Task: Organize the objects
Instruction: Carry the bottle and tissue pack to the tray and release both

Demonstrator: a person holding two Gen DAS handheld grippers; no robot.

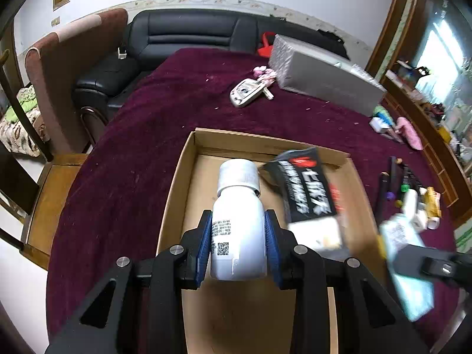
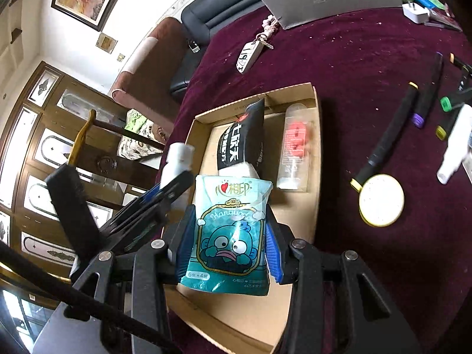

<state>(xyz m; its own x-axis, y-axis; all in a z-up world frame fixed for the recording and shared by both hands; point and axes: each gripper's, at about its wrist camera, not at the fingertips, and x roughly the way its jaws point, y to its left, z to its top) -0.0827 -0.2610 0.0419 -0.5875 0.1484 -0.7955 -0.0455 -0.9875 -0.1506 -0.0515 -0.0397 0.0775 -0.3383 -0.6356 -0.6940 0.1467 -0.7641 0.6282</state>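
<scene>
Left gripper clamped on bottle over box. Right gripper clamped on tissue pack; only its view shows the mirror.

Cardboard box on table; sachet inside it. Key fob behind box; markers to its right.

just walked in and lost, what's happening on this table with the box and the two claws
A person is tidying loose items into an open cardboard box on a dark red tablecloth. The left claw grips a white bottle over the box; the right claw holds a teal tissue pack above it. A black packet already lies inside. Markers wait on the cloth.
</scene>
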